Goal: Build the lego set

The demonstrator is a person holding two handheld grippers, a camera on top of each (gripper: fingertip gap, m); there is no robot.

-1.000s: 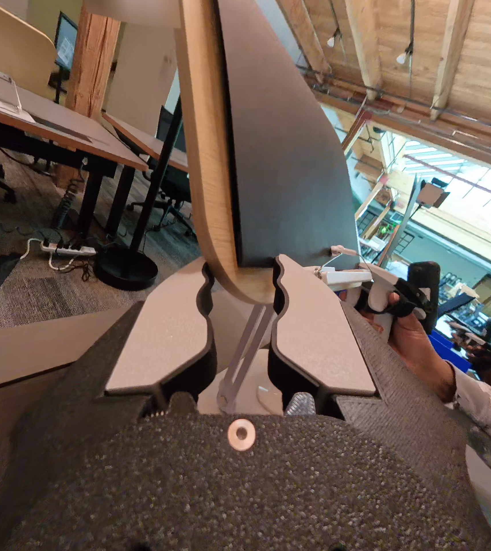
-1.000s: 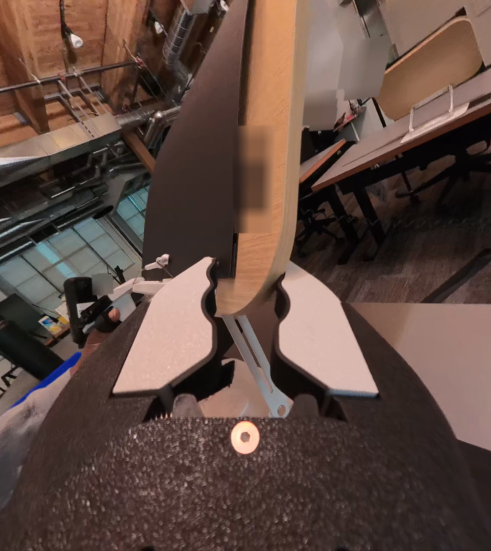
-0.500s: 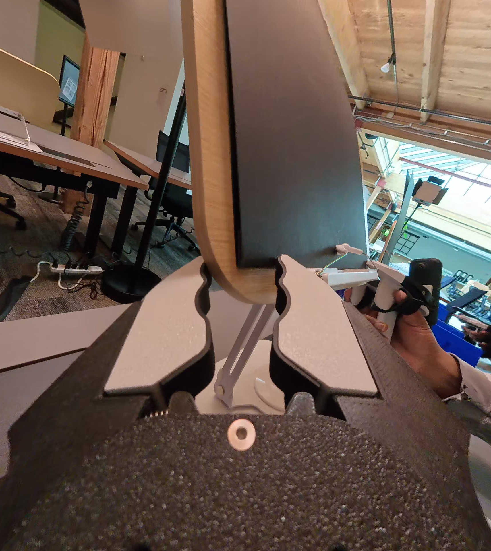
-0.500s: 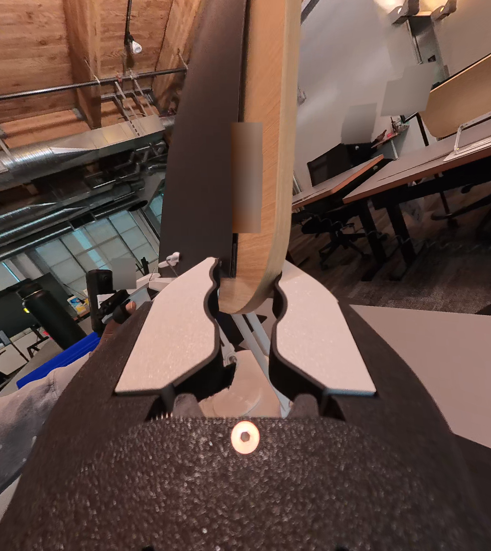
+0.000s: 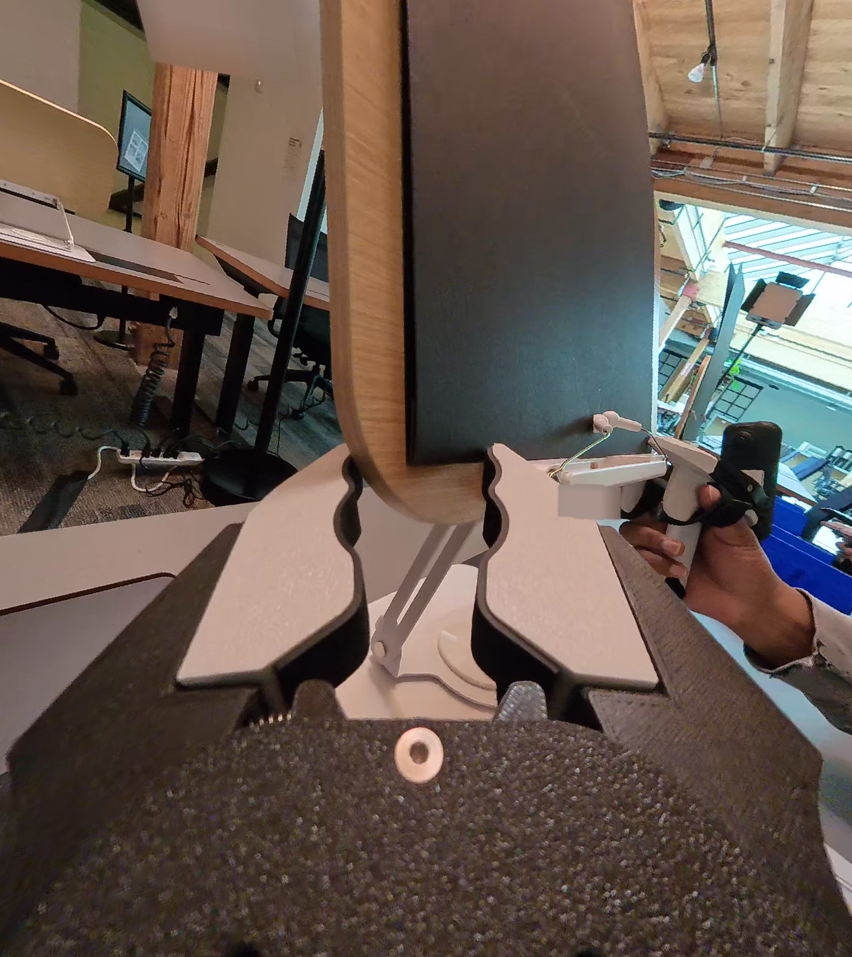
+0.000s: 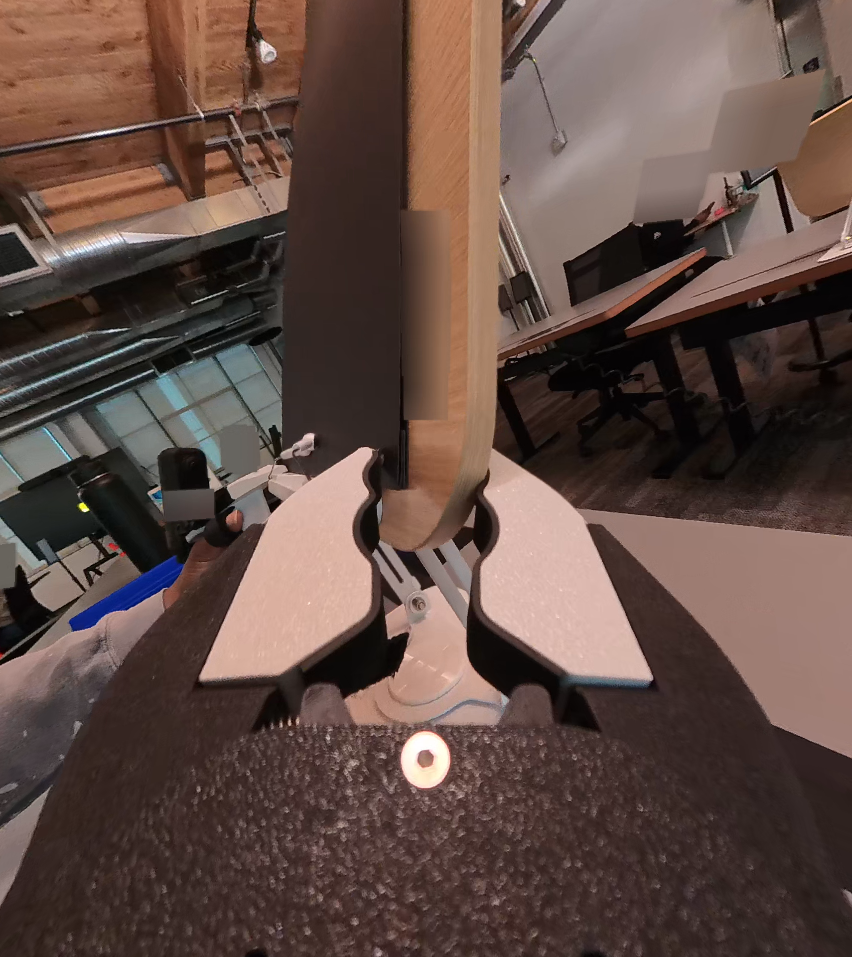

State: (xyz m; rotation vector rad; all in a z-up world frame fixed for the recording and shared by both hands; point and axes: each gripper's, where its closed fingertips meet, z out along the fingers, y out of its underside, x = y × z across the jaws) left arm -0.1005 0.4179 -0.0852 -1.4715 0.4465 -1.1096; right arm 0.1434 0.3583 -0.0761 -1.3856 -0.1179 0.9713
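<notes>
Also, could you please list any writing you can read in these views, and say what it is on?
Nothing can be read.
Screen: too small to read.
Wall sign: too small to read.
Bottle label: too small to read.

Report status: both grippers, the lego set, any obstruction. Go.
Left hand-held gripper open, empty. Right hand-held gripper open, empty. No lego in view. Wooden divider panel on its white bracket dead ahead of both.
</notes>
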